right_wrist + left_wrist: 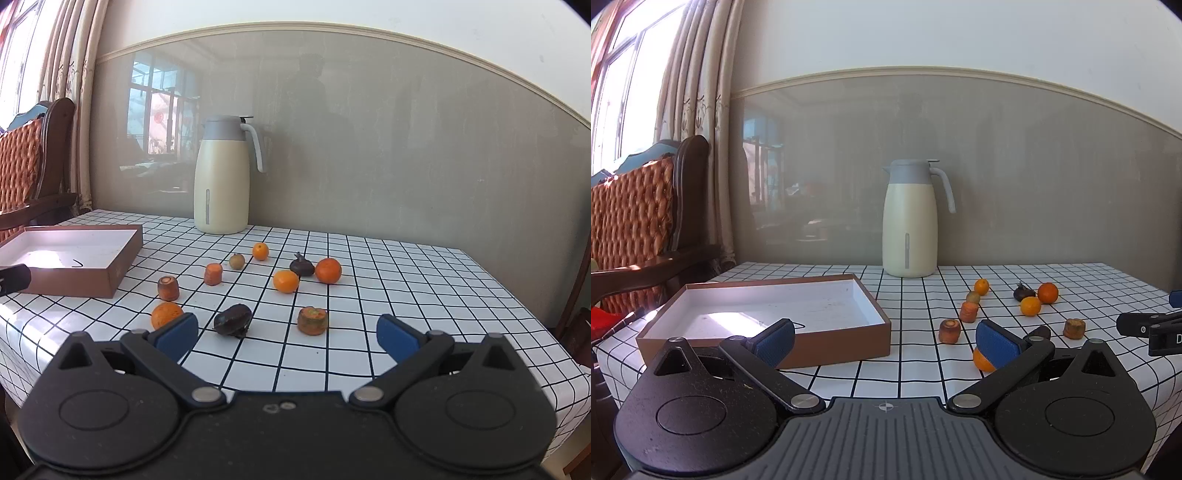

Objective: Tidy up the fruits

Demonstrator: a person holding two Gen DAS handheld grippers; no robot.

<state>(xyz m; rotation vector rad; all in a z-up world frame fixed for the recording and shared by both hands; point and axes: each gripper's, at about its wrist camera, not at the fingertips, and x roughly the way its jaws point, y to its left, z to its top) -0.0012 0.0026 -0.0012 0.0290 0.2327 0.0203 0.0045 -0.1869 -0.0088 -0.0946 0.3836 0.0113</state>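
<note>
Both grippers hover over the checked tablecloth (369, 266) with jaws wide apart, holding nothing. The left gripper (884, 339) has the shallow brown box (846, 338) at its ten o'clock. Oranges, carrot chunks and dark fruits lie scattered on the cloth; the nearest orange (166, 314) sits at ten o'clock of the right gripper (288, 334), a dark fruit (232, 319) at eleven. A cream thermos jug (221, 181) stands at the wall.

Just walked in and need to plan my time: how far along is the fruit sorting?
Nothing looks done: the box holds no fruit. Nothing is in hand; the left gripper and right gripper are both open. Everything is left: oranges such as the nearest, carrot pieces like, and dark fruits like lie on the checked tablecloth.
</note>
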